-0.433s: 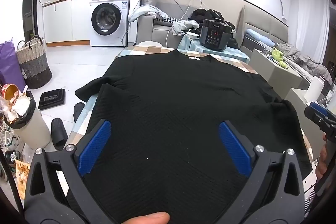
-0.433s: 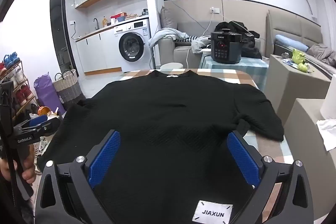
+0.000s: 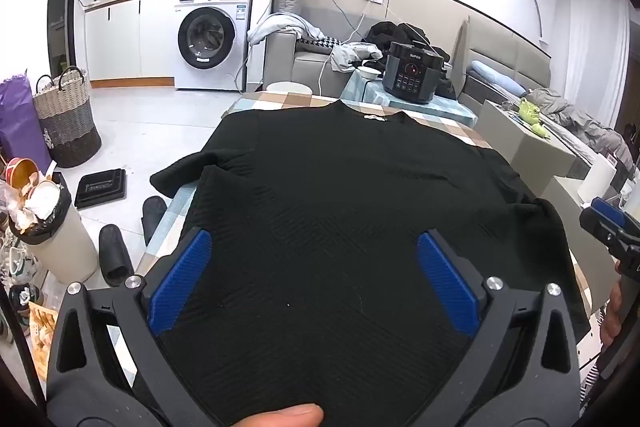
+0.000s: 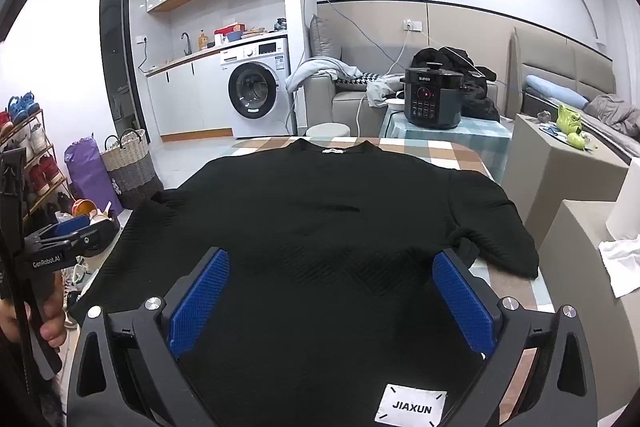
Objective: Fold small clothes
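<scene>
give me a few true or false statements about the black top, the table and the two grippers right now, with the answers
1. The black top lies spread flat on the checked table. True.
2. The top's neckline points toward the person holding the grippers. False: the neckline lies at the far end, toward the pressure cooker.
3. The left gripper is clamped on the hem. False: its jaws stand wide open above the cloth, gripping nothing.
4. The right gripper is open too. True.
5. The top is already folded in half. False: body and both sleeves are still laid out, no fold made.
</scene>
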